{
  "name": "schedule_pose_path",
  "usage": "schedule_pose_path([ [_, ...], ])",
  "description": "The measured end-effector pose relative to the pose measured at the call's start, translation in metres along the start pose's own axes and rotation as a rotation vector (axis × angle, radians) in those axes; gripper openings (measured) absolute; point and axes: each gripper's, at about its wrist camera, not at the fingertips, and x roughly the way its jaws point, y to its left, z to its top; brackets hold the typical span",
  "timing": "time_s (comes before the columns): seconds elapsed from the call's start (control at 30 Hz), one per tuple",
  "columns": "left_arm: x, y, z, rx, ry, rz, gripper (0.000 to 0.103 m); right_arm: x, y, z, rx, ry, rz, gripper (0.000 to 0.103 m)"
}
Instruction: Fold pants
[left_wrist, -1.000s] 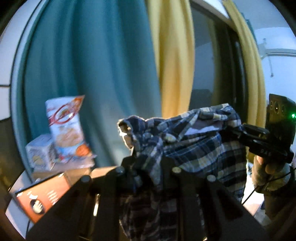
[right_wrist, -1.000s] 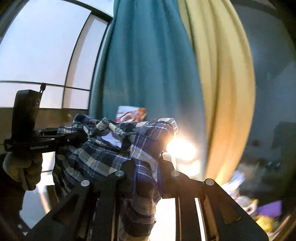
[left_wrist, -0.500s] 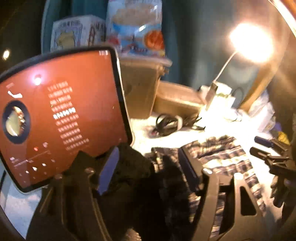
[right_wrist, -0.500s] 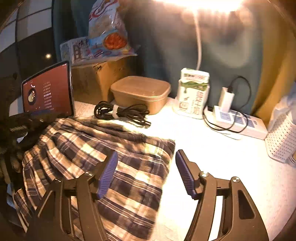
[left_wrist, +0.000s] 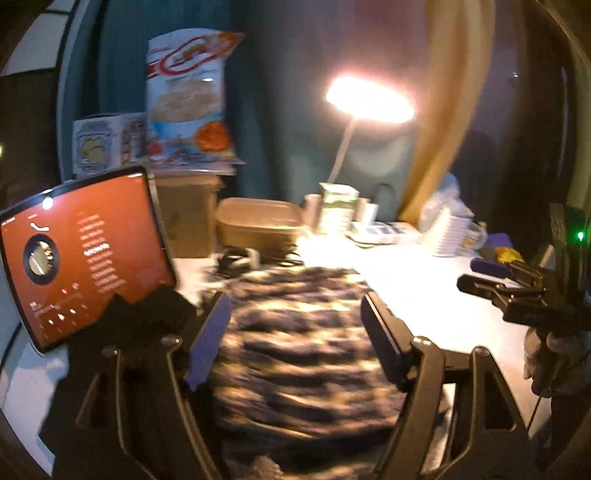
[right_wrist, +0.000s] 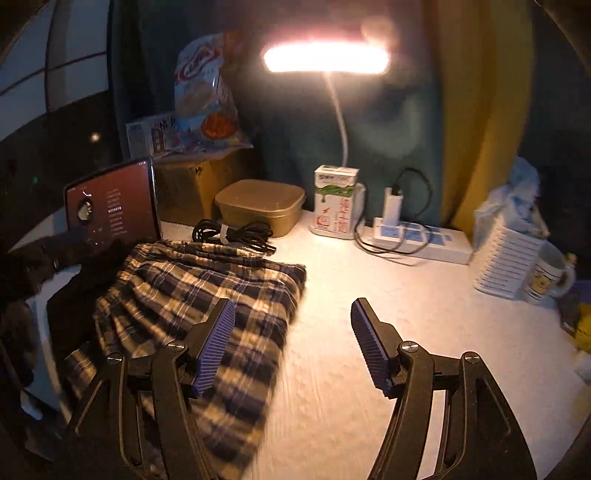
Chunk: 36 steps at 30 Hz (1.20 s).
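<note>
Lying rumpled on the table (right_wrist: 369, 295), plaid pants (right_wrist: 207, 291) look roughly folded.

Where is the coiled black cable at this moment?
In the right wrist view, the coiled black cable lies on the white table, between the brown lidded container and the plaid pants.

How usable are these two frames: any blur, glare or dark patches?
Left wrist view: the plaid pants are smeared by motion blur and the lamp blows out. Right wrist view: plaid pattern sharp, lamp glare at top, left edge nearly black.
</note>
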Motion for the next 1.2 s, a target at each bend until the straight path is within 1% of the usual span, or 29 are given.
schedule_pose_path([
  [0.07, -0.006, -0.016, -0.004, 0.006, -0.007, -0.019, 0.074, -0.017, -0.003, -0.006, 0.001, -0.016, -0.024, 0.069],
  [0.2, -0.020, -0.043, -0.008, 0.020, -0.035, -0.033, 0.074, -0.052, -0.011, -0.019, 0.007, -0.046, -0.063, 0.069],
  [0.37, -0.046, -0.076, -0.010, 0.034, -0.083, -0.061, 0.074, -0.105, -0.020, -0.035, 0.030, -0.117, -0.128, 0.069],
  [0.53, -0.075, -0.106, -0.011, 0.068, -0.132, -0.064, 0.074, -0.150, -0.025, -0.047, 0.048, -0.172, -0.171, 0.069],
  [0.7, -0.100, -0.138, -0.012, 0.121, -0.174, -0.058, 0.074, -0.193, -0.026, -0.057, 0.074, -0.239, -0.199, 0.069],
  [0.8, -0.120, -0.157, -0.014, 0.130, -0.213, -0.098, 0.074, -0.214, -0.024, -0.063, 0.078, -0.278, -0.223, 0.069],
  [0.97, -0.146, -0.181, -0.016, 0.174, -0.276, -0.119, 0.074, -0.249, -0.023, -0.071, 0.095, -0.347, -0.245, 0.069],
  [1.0, -0.150, -0.184, -0.017, 0.179, -0.282, -0.117, 0.074, -0.255, -0.024, -0.073, 0.098, -0.364, -0.237, 0.069],
  [1.03, -0.154, -0.188, -0.018, 0.185, -0.292, -0.110, 0.074, -0.260, -0.025, -0.074, 0.106, -0.375, -0.229, 0.072],
  [1.07, -0.158, -0.191, -0.019, 0.187, -0.304, -0.102, 0.074, -0.266, -0.027, -0.076, 0.121, -0.384, -0.232, 0.078],
  [1.1, -0.163, -0.194, -0.021, 0.187, -0.324, -0.086, 0.074, -0.270, -0.029, -0.078, 0.130, -0.390, -0.240, 0.080],
  [1.2, -0.172, -0.195, -0.023, 0.174, -0.352, -0.073, 0.075, -0.280, -0.030, -0.081, 0.137, -0.403, -0.268, 0.081],
])
